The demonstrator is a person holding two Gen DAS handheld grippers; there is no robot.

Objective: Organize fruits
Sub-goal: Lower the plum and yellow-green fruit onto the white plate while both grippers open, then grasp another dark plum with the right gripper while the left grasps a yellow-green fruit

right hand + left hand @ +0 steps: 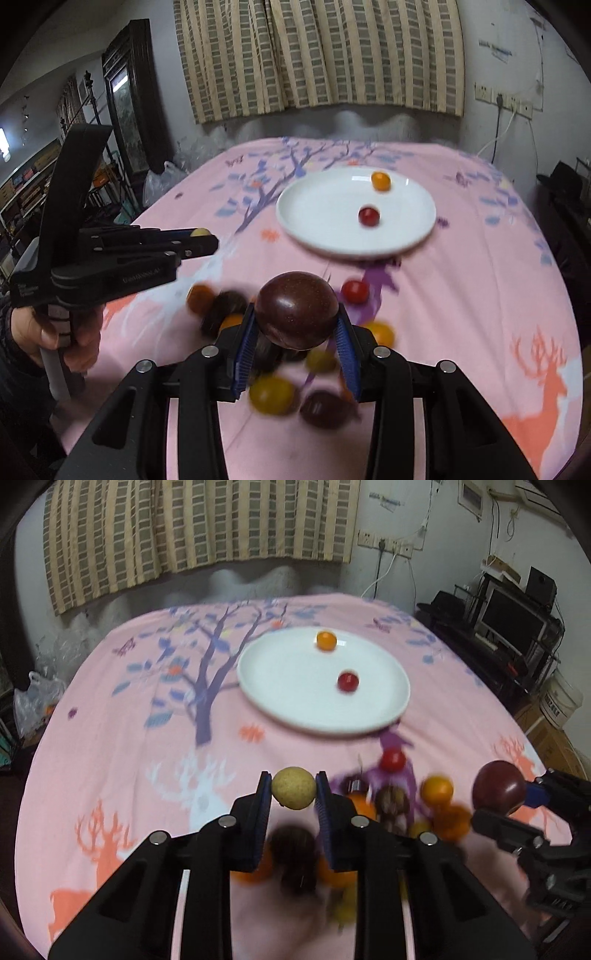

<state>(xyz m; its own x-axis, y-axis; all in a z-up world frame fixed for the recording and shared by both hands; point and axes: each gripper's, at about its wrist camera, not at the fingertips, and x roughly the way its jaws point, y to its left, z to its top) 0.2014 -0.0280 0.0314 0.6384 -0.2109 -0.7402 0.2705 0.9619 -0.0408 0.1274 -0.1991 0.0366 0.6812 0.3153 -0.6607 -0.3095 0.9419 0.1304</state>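
Observation:
My left gripper (293,788) is shut on a small pale yellow-brown round fruit (294,788), held above the cloth. My right gripper (297,319) is shut on a large dark maroon plum (297,310), also lifted. Each gripper shows in the other view: the right one (498,805) with its plum (499,784) at the right, the left one (201,238) at the left, held by a hand (79,332). Beyond stands a white plate (295,686) holding an orange fruit (326,640) and a red fruit (348,681). A blurred pile of loose fruits (280,391) lies under the grippers.
A pink cloth (129,738) printed with trees and deer covers the round table. A single red fruit (355,291) lies between pile and plate. Striped curtains (199,524) hang behind. A dark shelf with a screen (517,624) stands to the right, plastic bags (37,698) to the left.

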